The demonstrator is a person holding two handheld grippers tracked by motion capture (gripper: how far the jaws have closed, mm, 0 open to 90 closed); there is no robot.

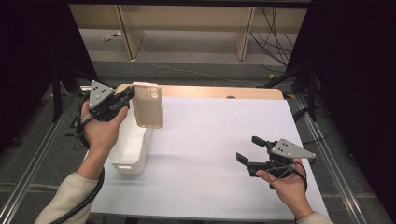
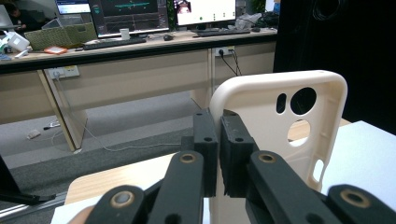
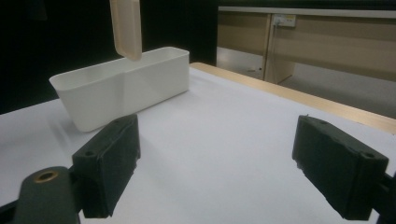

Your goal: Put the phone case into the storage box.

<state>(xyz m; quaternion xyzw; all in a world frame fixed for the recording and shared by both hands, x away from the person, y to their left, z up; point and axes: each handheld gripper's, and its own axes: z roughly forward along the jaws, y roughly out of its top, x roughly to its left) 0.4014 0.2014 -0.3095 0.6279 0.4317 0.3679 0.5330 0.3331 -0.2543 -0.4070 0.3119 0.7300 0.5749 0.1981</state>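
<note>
A beige phone case (image 1: 148,105) hangs in the air above the far end of a white oblong bin (image 1: 132,148) at the table's left side. My left gripper (image 1: 127,96) is shut on the case's left edge; in the left gripper view the two black pads (image 2: 205,140) pinch the case (image 2: 275,121) beside its camera cut-outs. My right gripper (image 1: 249,150) hovers over the white table at the right, jaws wide open with nothing between them (image 3: 215,163). From there the bin (image 3: 126,88) and the case's lower end (image 3: 126,28) show ahead to the left.
A white sheet covers the table (image 1: 215,149), with a wooden strip (image 1: 224,92) along the far edge. Black curtains stand at both sides. Metal rails (image 1: 32,158) run along the table's left and right. Wooden desk legs and cables lie beyond the far edge.
</note>
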